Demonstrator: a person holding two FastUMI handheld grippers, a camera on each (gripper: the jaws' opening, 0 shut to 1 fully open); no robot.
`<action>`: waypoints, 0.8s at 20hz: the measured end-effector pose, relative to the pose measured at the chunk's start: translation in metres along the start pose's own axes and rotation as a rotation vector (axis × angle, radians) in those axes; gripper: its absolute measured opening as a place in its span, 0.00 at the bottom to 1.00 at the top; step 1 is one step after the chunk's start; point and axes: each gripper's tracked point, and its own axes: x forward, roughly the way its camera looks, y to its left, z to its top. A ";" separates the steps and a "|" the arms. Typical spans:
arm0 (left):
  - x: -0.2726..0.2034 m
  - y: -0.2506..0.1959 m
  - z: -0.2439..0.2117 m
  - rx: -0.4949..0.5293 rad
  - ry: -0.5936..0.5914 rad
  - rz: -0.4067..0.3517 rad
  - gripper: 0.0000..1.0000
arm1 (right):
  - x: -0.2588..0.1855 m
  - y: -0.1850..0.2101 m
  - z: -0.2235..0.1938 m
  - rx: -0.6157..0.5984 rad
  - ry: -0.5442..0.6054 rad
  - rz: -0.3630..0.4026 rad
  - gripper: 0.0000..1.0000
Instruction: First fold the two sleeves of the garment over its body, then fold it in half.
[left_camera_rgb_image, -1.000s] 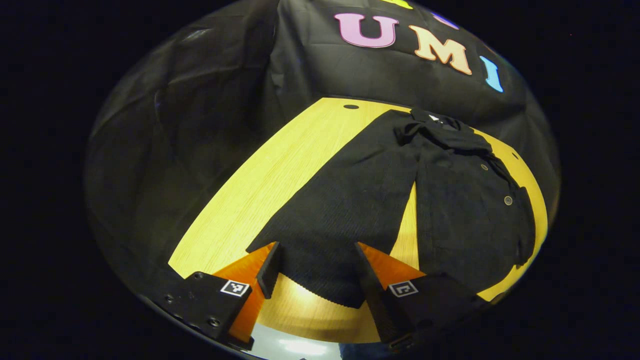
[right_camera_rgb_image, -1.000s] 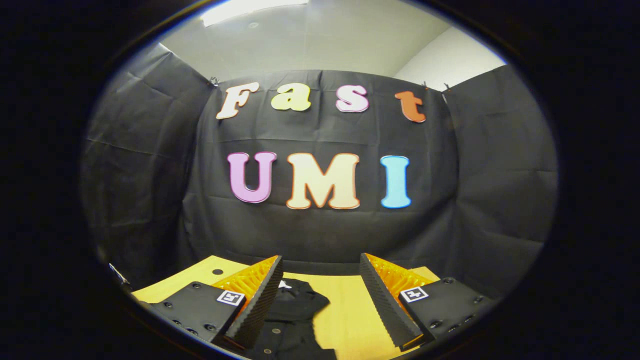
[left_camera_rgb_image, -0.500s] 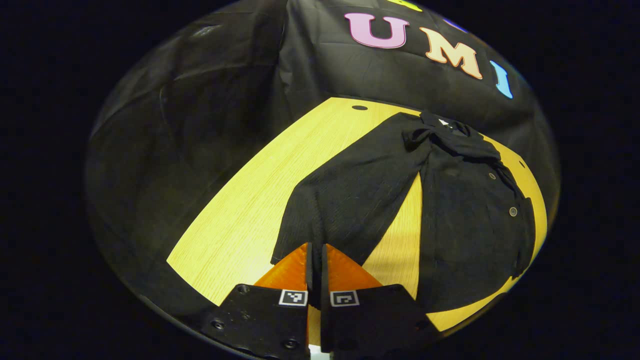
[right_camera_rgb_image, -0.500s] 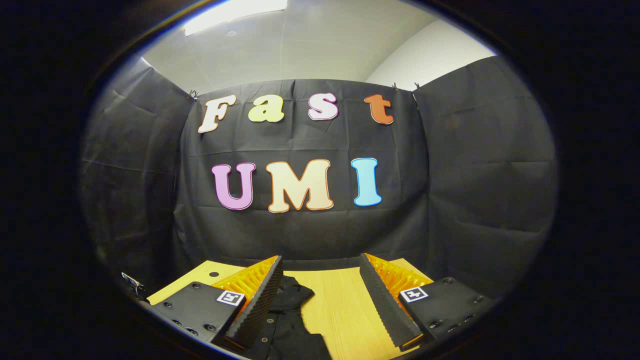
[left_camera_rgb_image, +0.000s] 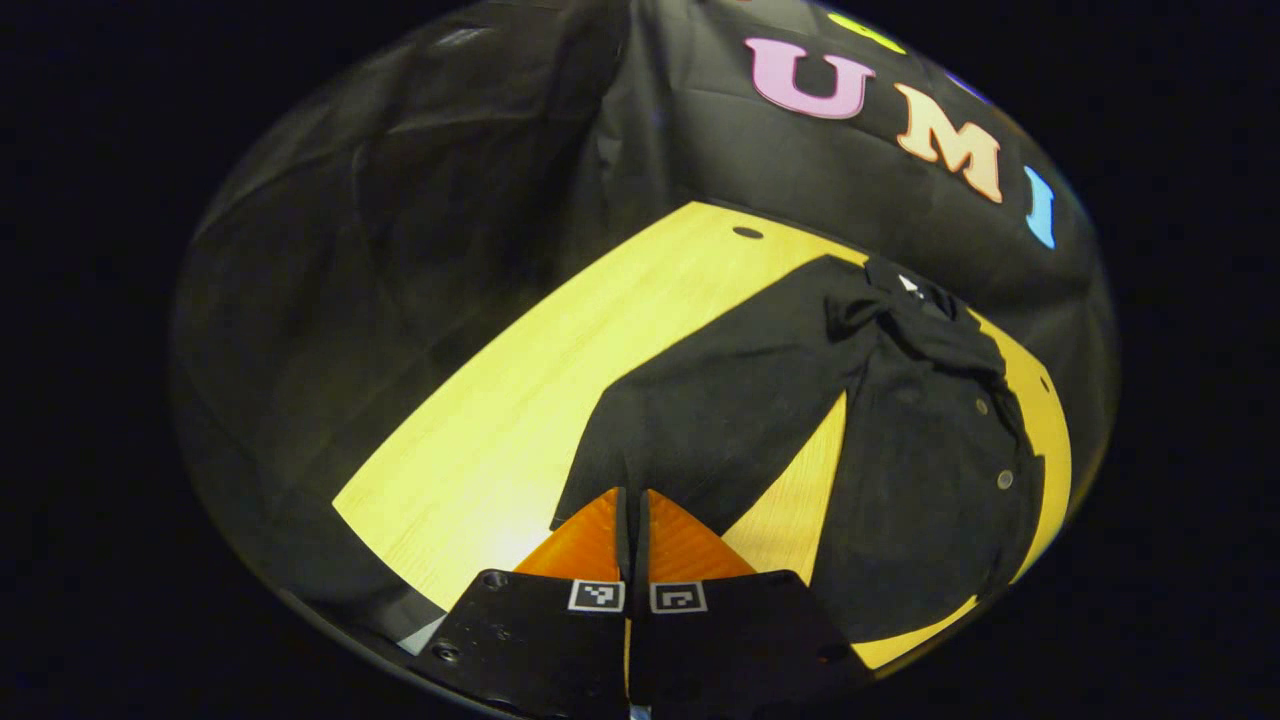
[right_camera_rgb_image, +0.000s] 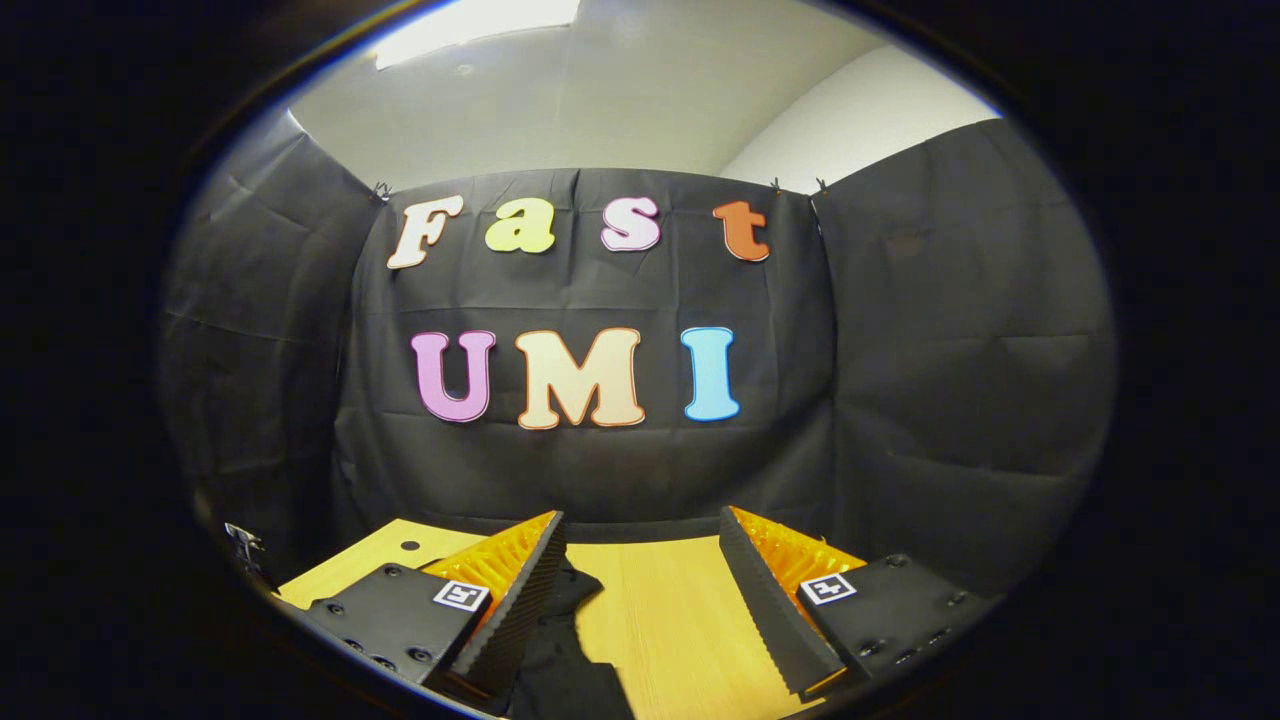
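A black buttoned garment (left_camera_rgb_image: 930, 470) lies spread on the yellow wooden table (left_camera_rgb_image: 520, 420). Its long sleeve (left_camera_rgb_image: 730, 410) runs from the shoulder near the collar down toward me. My left gripper (left_camera_rgb_image: 634, 497) is shut on the sleeve's cuff end, which is drawn into a narrow bunch between the fingers. A wedge of bare table shows between the sleeve and the garment's body. In the right gripper view, my right gripper (right_camera_rgb_image: 640, 530) is open above the table, holding nothing. Part of the garment (right_camera_rgb_image: 570, 650) lies below its left finger (right_camera_rgb_image: 520, 600).
Black cloth walls close the booth behind and beside the table. A small round hole (left_camera_rgb_image: 747, 232) marks the table's far corner. Bare tabletop (right_camera_rgb_image: 670, 630) stretches to the right of the garment in the right gripper view.
My left gripper went from open around the cuff to shut on it, and the cuff bunched together. The right gripper view swung slightly, its gripper staying open.
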 end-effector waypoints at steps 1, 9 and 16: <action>-0.004 -0.002 0.010 -0.002 -0.019 -0.005 0.00 | -0.001 -0.004 -0.002 0.001 0.001 -0.006 0.97; -0.036 -0.090 0.109 0.087 -0.184 -0.170 0.00 | -0.003 -0.024 -0.019 0.000 0.036 -0.020 0.97; -0.047 -0.236 0.175 0.274 -0.334 -0.377 0.00 | -0.003 -0.037 -0.037 -0.006 0.070 -0.017 0.94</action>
